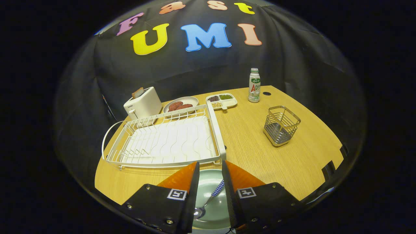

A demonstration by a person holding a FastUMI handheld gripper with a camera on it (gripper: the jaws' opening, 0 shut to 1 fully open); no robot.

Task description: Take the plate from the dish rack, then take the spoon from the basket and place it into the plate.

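1. Here's the gripper, poised over the near edge of the wooden table, its two fingers parted with a clear gap between them and nothing pinched.
2. Down in that gap sits the pale green plate, flat on the table just in front of the dish rack's near rail.
3. And there's the spoon, lying in the plate! Its checked handle slants up toward the right finger, its shiny bowl lies lower, close to the left finger. Neither finger touches it, as far as can be seen.
4. Just beyond the fingertips stretches the white dish rack, taking up the left half of the table, no dishes in it.
5. Off to the right, well apart from the rack, stands the wire basket, upright.
6. At the far side, left to right: a white toaster with a slice poking out, a round plate of reddish food, a divided tray of beans and grains, and a small bottle standing upright near a cable hole.
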